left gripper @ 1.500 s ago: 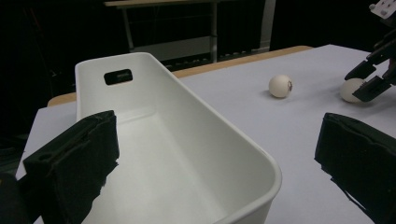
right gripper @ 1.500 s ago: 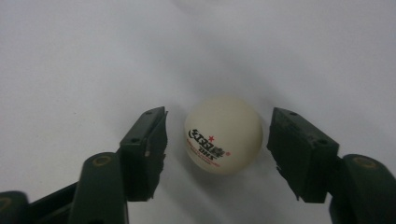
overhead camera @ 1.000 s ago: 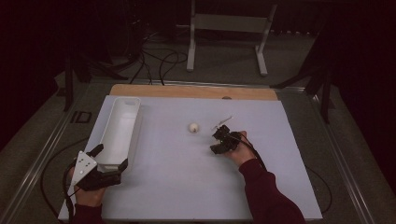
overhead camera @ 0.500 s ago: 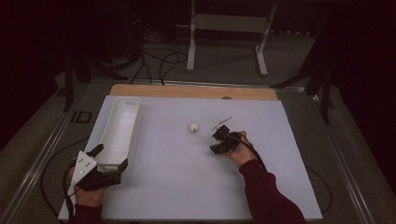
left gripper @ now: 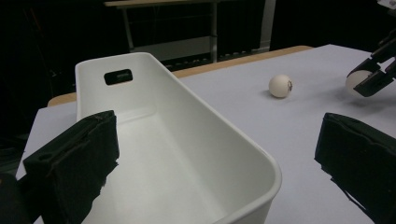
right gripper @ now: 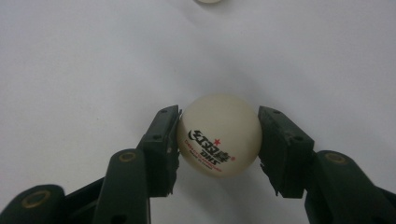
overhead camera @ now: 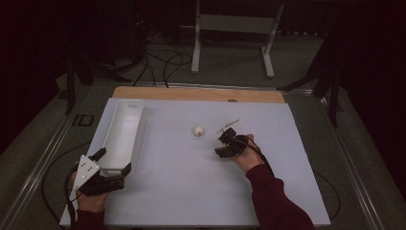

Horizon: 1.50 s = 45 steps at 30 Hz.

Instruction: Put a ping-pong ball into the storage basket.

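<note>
The right gripper's (right gripper: 218,140) fingers (right gripper: 164,140) are clamped on a white ball (right gripper: 219,134) just above the surface (overhead camera: 191,191), pads pressing its two sides. A second ball (overhead camera: 198,130) lies near, towards the white bin (overhead camera: 122,136). The left gripper (left gripper: 215,172) waits, fingers spread wide around the bin's near end. The ball is smooth and round; a tilted squeeze could squirt it out and send it rolling.

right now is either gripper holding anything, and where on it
The right gripper clamps a white ball across its middle. The left gripper holds nothing.
</note>
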### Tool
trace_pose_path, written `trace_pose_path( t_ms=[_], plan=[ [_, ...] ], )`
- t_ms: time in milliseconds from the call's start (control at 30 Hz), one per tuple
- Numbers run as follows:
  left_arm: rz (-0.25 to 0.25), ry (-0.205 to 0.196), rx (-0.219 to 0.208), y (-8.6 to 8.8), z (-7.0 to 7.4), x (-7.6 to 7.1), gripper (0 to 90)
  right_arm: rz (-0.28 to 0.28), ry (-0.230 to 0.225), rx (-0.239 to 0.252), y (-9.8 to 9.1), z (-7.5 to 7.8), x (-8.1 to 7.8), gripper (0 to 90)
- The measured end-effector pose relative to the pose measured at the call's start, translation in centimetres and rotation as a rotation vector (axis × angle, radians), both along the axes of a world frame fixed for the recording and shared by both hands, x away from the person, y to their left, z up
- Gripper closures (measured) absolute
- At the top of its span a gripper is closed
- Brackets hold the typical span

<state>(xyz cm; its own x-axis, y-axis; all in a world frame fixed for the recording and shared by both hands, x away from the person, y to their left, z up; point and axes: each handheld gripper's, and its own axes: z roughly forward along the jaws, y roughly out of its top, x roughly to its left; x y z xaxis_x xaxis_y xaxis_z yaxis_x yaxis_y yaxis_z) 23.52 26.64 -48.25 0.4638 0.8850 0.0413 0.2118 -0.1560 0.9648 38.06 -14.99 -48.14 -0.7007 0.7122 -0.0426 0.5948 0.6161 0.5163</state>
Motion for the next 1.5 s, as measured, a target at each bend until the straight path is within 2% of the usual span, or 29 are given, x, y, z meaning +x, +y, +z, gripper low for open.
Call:
trace_pose_path(
  t_ms=[800, 1500],
  plan=[
    [-0.003, 0.003, 0.007, -0.1, 0.0, 0.1, 0.6, -0.010, -0.028, 0.051, 0.2, 1.9, -0.3, 50.0],
    [-0.003, 0.002, 0.008, -0.1, 0.0, 0.1, 0.6, 0.026, -0.076, 0.091, 1.7, 4.4, -0.6, 50.0]
  ],
)
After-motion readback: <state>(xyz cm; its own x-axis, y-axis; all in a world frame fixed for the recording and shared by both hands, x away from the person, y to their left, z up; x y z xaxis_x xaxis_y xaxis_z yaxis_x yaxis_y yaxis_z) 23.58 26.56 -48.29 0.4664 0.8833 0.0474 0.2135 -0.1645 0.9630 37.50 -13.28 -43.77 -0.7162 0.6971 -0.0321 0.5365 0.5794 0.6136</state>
